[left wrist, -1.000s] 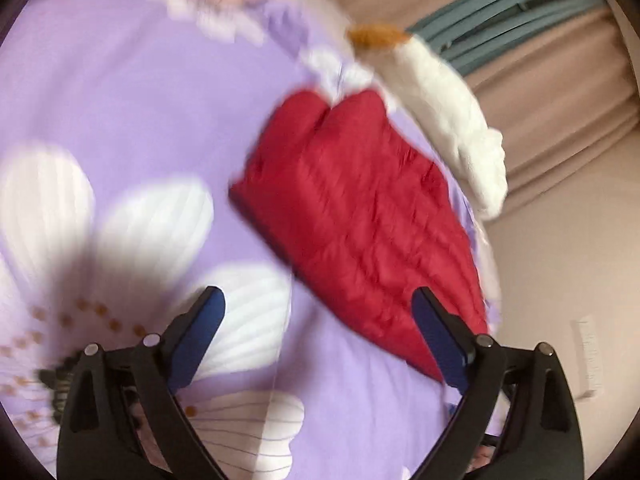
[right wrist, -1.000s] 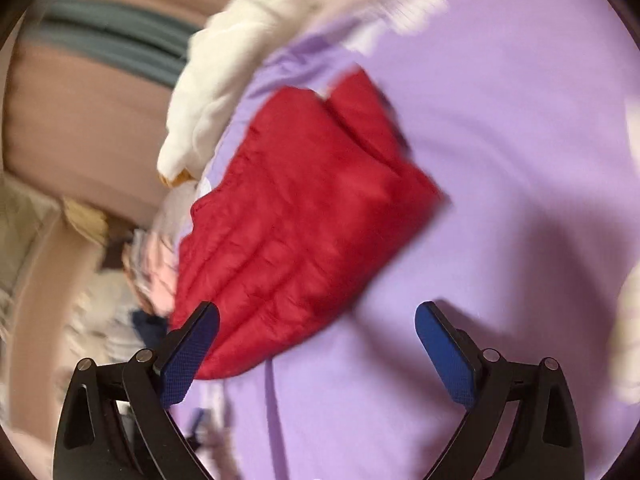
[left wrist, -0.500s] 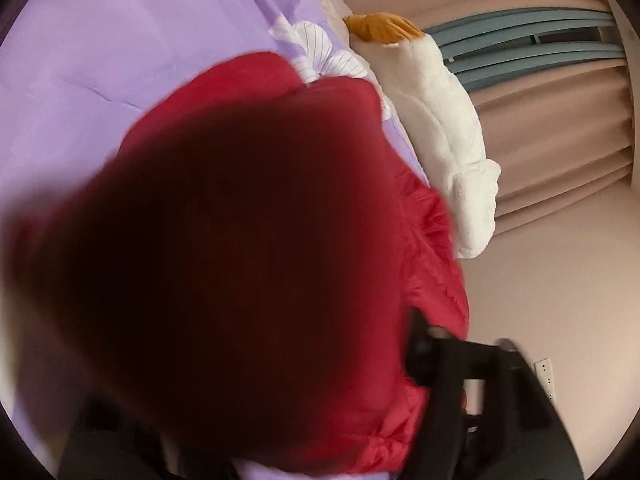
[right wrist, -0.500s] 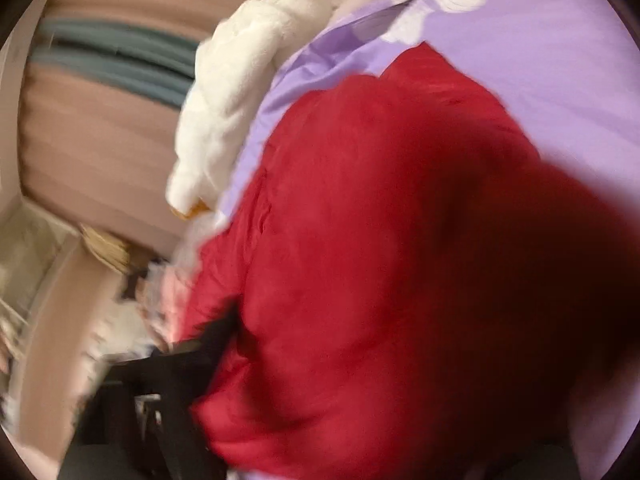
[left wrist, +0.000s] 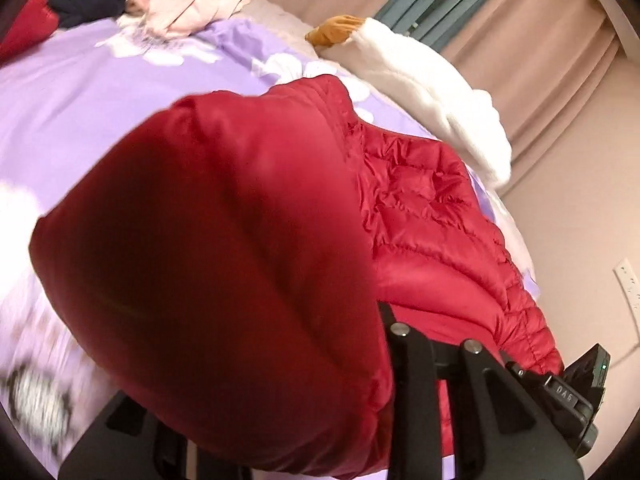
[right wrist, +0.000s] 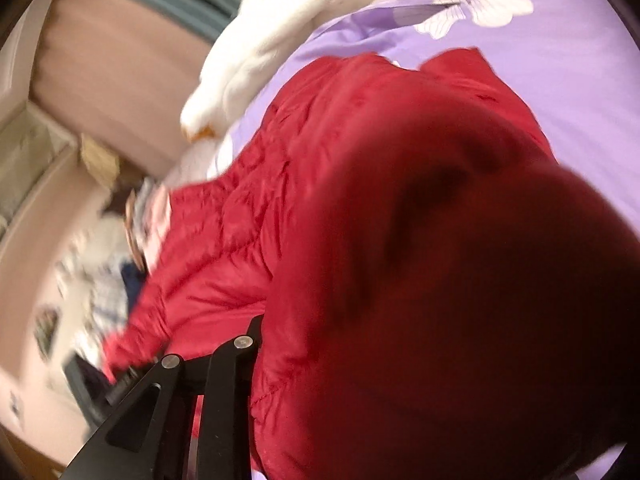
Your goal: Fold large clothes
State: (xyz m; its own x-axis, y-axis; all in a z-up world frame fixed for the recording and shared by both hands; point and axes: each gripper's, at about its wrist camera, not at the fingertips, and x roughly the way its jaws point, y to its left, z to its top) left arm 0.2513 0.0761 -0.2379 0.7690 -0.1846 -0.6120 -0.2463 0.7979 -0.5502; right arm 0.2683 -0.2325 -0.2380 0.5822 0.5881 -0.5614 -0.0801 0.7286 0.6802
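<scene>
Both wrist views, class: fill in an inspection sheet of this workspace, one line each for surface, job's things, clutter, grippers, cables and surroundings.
Surface: purple bedspread printed with white flowers.
Job's things: red puffer jacket lying on the bed, part of it raised and draped over both cameras.
Clutter: white plush toy at the bed's edge; pile of pink and dark clothes at the far end.
Grippers: left gripper and right gripper each have only one black finger showing; fabric covers the rest, so open or shut cannot be told.
Cables: a thin lead near the wall socket, where it runs is unclear.
Surroundings: beige curtains, pinkish wall.
</scene>
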